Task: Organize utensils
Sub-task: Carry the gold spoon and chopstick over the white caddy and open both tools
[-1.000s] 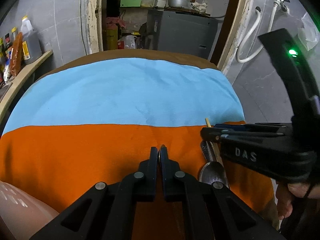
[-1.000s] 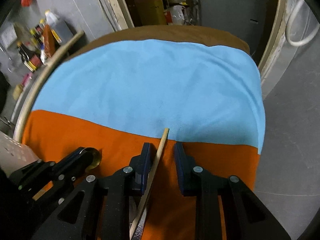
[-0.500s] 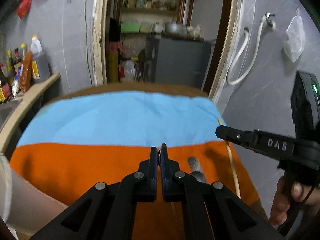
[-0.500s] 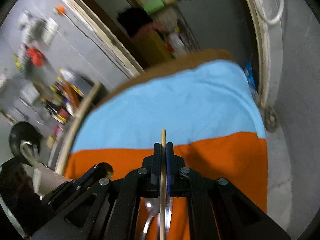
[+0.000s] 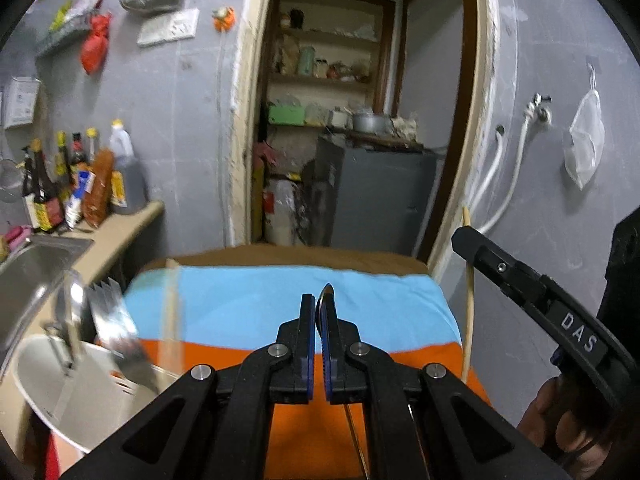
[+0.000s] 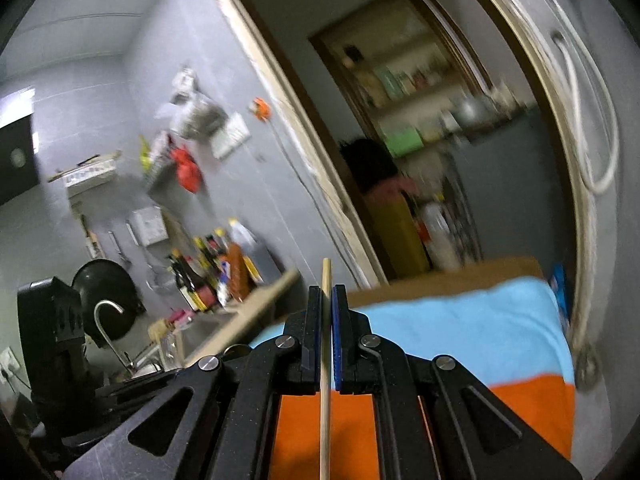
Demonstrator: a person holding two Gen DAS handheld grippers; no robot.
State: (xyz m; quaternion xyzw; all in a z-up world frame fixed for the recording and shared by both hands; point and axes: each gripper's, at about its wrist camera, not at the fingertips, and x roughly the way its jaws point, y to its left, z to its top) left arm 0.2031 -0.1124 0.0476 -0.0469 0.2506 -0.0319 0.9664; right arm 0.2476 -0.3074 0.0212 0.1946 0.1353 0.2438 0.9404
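Note:
My left gripper (image 5: 318,300) is shut on a thin metal utensil (image 5: 325,296), seen edge-on, and holds it in the air above the orange and blue cloth (image 5: 280,300). My right gripper (image 6: 327,292) is shut on a wooden chopstick (image 6: 325,380) and holds it raised. It shows at the right of the left wrist view (image 5: 464,236) with the chopstick (image 5: 469,292) hanging below it. A white utensil holder (image 5: 60,384) stands at the lower left with a fork (image 5: 114,328), a metal utensil and a chopstick in it, all blurred.
A steel sink (image 5: 28,272) and a counter with sauce bottles (image 5: 72,184) lie to the left. A doorway (image 5: 348,120) with shelves and a grey cabinet is behind the table. A white hose (image 5: 508,188) hangs on the right wall.
Both grippers have lifted well above the cloth with their utensils. The right gripper closed on the chopstick a second ago. The white holder has come into the left wrist view.

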